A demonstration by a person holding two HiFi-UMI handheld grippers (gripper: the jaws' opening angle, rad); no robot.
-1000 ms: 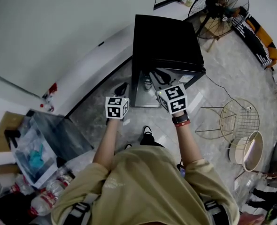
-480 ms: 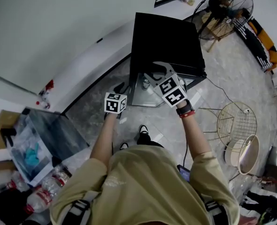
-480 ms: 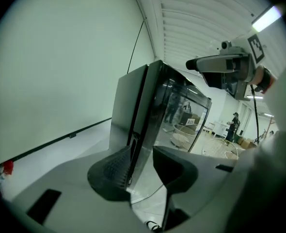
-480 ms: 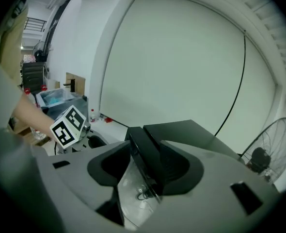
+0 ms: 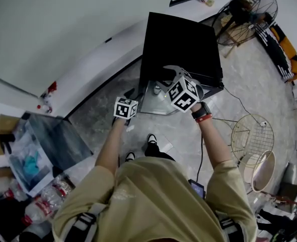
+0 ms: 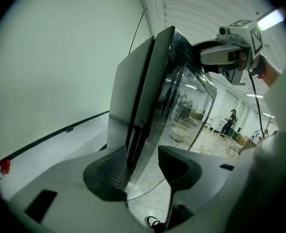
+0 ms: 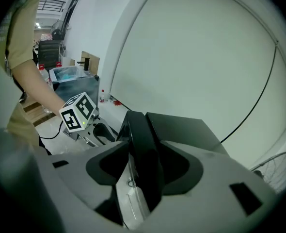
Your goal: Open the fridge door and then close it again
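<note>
— Two jaw pairs just opened wide, nothing pinched: left hand-held gripper astride the side edge of the glass door, right hand-held gripper astride its black upper edge
— Handling?
— Likely stiff, fairly heavy, glass slippery; best hooked behind the rim. Black mini fridge down on the floor, against the wall
— Writing?
— None legible anywhere

white wall, marbled floor, standing fan

Smooth black fridge casing, glossy reflective glass door, polished stone-look floor, matt dark ribbed fingers
</note>
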